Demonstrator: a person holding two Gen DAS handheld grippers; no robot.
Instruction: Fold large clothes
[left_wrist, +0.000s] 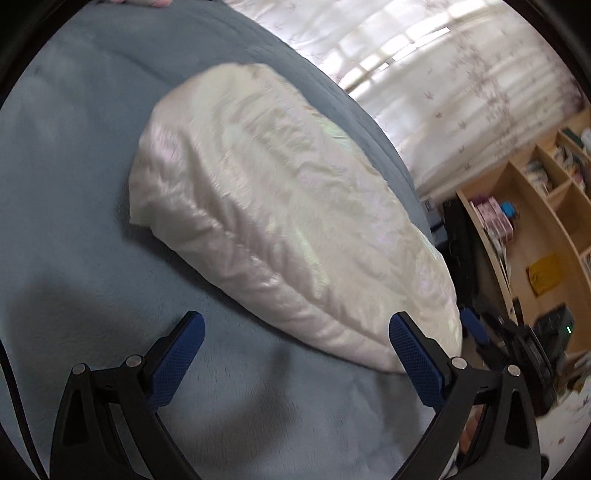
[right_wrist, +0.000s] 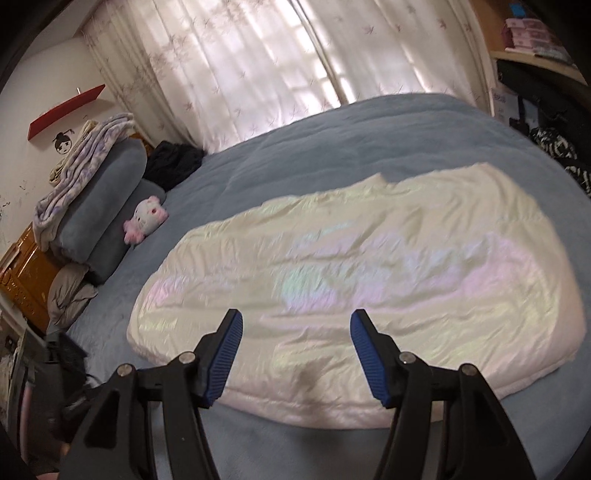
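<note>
A shiny white puffy garment (left_wrist: 280, 214) lies folded into a long pad on the blue-grey bed cover (left_wrist: 74, 184). In the left wrist view my left gripper (left_wrist: 295, 326) hangs open over the bed just short of the garment's near edge, nothing between its blue pads (left_wrist: 177, 365). The other gripper's blue tip and black frame (left_wrist: 517, 339) show at the garment's right end. In the right wrist view the same garment (right_wrist: 369, 266) spreads across the bed cover (right_wrist: 332, 140). My right gripper (right_wrist: 295, 325) stands open above the garment's near edge, with only fabric below the gap.
Grey pillows with folded blankets (right_wrist: 92, 184), a pink plush toy (right_wrist: 146, 218) and dark clothes (right_wrist: 173, 162) sit at the bed's head. Curtains (right_wrist: 258, 66) hang behind the bed. Wooden shelves (left_wrist: 535, 206) stand past the bed's edge, with dark gear (left_wrist: 554, 325) on the floor.
</note>
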